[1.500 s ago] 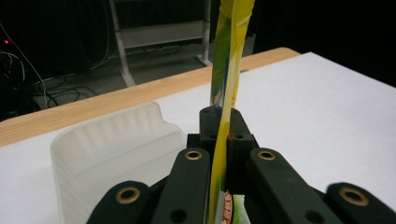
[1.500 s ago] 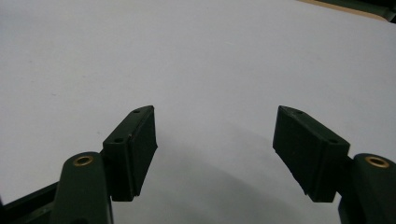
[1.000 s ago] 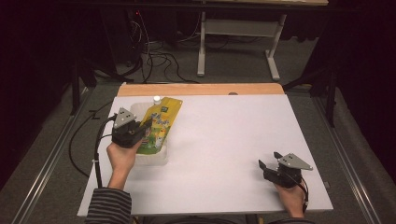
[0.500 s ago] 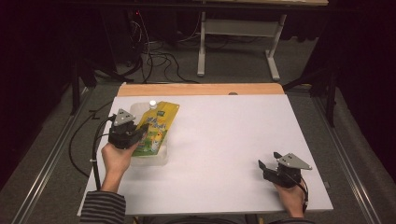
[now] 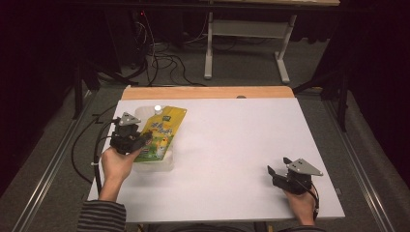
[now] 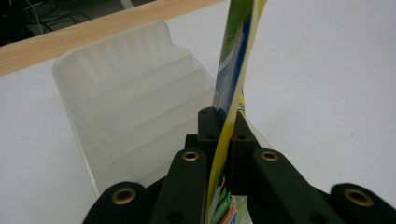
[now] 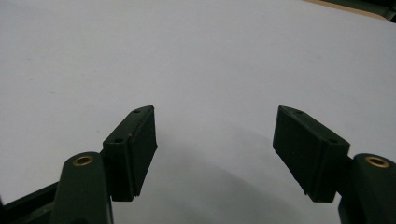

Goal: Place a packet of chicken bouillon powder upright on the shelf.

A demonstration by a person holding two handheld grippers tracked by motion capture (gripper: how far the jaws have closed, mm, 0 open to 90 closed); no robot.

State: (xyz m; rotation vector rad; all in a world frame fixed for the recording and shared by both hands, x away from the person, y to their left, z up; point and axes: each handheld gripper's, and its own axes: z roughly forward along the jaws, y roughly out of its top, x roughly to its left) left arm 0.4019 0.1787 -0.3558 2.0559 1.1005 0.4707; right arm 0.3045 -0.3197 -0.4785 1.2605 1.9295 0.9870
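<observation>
Table (image 5: 227, 145): white, wooden far edge.
Left gripper (image 6: 223, 133): clamped on pouch (image 5: 162, 131), over clear tray (image 6: 126, 107).
Right gripper (image 7: 215, 149): jaws apart, holding nothing.

Overhead light fell evenly on the white table (image 5: 232, 145), which read bright, while the surrounding floor stayed dim and grainy. The right gripper (image 7: 215, 154) cast a soft shadow beneath its jaws. Near jaw bases appeared blurred.
</observation>
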